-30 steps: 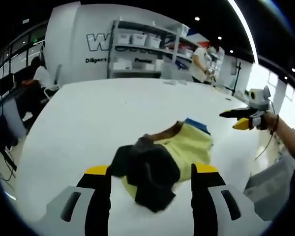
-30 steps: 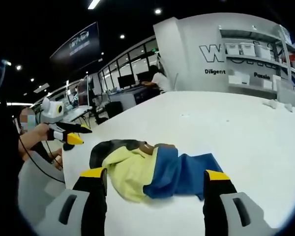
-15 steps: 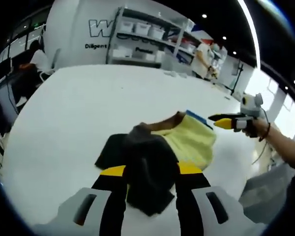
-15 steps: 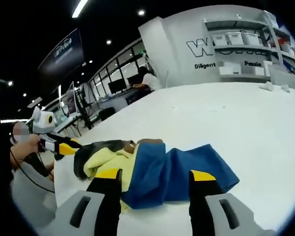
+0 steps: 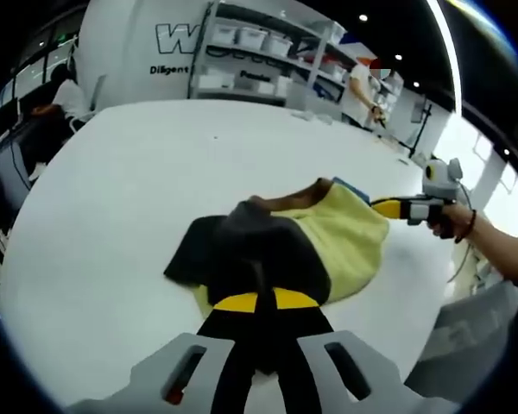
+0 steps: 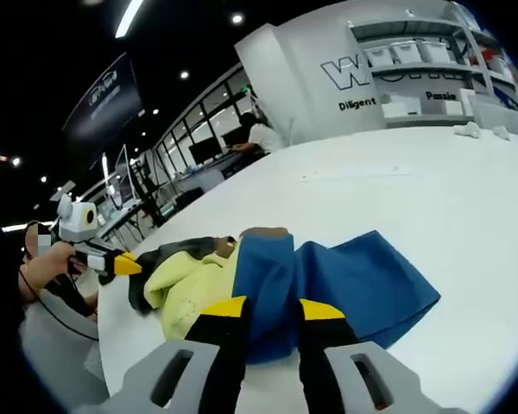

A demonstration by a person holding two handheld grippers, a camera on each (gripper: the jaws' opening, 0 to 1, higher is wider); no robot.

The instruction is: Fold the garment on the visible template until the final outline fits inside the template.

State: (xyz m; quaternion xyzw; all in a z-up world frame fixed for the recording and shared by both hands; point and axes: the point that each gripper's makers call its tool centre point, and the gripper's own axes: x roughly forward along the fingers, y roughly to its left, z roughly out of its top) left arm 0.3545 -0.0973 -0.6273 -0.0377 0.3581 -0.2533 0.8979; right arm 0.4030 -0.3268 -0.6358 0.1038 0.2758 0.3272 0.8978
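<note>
The garment (image 5: 281, 241), a crumpled heap of black, yellow and blue cloth, lay at the centre of the white table (image 5: 112, 190). At the bottom centre of the left gripper view, the left gripper (image 5: 257, 302) had its jaws pinched on the black part. At the bottom centre of the right gripper view, the right gripper (image 6: 263, 309) gripped the blue fold between narrow jaws.
</note>
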